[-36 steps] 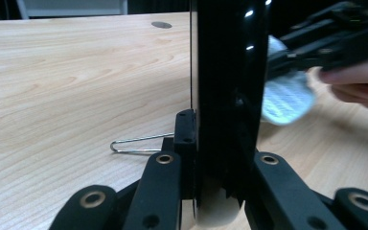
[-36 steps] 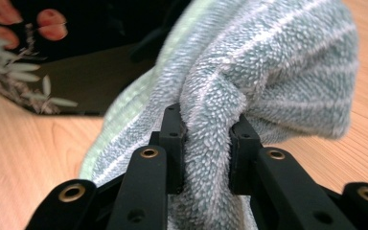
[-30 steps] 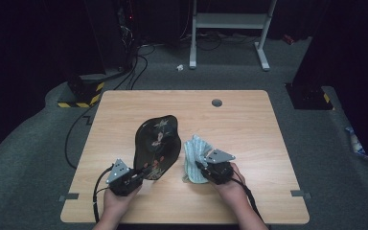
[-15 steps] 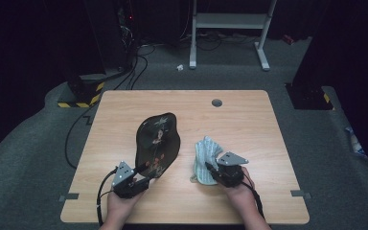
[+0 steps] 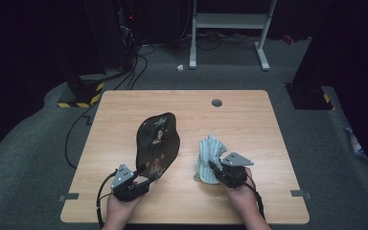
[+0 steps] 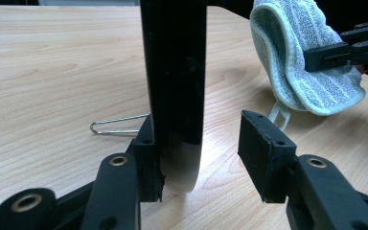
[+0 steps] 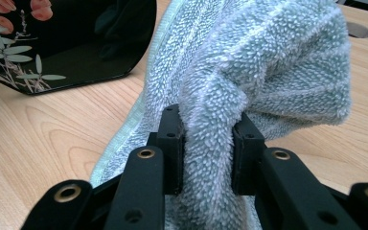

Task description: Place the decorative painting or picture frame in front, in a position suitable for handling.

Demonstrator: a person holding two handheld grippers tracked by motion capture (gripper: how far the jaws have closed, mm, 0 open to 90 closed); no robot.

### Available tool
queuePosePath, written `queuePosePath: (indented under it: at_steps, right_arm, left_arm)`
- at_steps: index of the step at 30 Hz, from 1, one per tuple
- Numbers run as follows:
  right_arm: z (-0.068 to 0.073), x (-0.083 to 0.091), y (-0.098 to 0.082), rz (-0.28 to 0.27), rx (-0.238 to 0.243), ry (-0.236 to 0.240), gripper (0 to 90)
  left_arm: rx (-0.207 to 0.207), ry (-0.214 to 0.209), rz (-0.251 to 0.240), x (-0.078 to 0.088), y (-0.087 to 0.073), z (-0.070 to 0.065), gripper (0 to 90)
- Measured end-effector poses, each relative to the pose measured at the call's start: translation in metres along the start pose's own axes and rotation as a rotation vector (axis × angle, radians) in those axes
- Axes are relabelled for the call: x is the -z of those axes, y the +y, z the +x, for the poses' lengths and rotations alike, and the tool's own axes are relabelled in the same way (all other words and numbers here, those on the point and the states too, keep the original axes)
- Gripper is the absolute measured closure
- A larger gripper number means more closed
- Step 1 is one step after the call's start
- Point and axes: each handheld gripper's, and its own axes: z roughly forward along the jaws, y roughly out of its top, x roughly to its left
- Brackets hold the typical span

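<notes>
The left gripper point(image 6: 206, 158) stands open around the lower edge of the black lacquered tray point(image 5: 157, 143), which is propped upright on the counter point(image 5: 249, 120). Just right of the tray, the right gripper point(image 7: 206, 143) is clamped on a pale green towel point(image 7: 249, 72).

I can read no text, label, brand or number anywhere; the black tray point(image 5: 157, 143) carries painted flowers and leaves, no writing.

Glossy black lacquered tray point(image 5: 157, 143); fluffy terry cloth point(image 7: 249, 81); matt wood table point(image 5: 249, 120).
</notes>
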Motion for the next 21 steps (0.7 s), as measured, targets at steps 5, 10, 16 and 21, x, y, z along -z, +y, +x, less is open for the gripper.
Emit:
queuePosePath:
  at_steps: [5, 10, 16, 21]
  right_arm:
    - [0.000, -0.002, 0.002, -0.007, -0.009, 0.006, 72.2]
    - [0.002, -0.006, 0.006, -0.013, -0.006, 0.021, 72.9]
    - [0.004, -0.008, 0.008, -0.021, -0.002, 0.026, 72.5]
    - [0.004, -0.006, 0.008, -0.017, 0.003, 0.020, 71.9]
  left_arm:
    - [-0.014, -0.001, 0.011, 0.003, -0.003, -0.003, 54.0]
    - [-0.033, -0.015, 0.022, 0.006, -0.004, -0.008, 53.9]
    - [-0.072, -0.045, 0.046, 0.002, -0.006, -0.019, 53.9]
    - [-0.102, -0.075, 0.074, -0.004, -0.007, -0.027, 53.9]
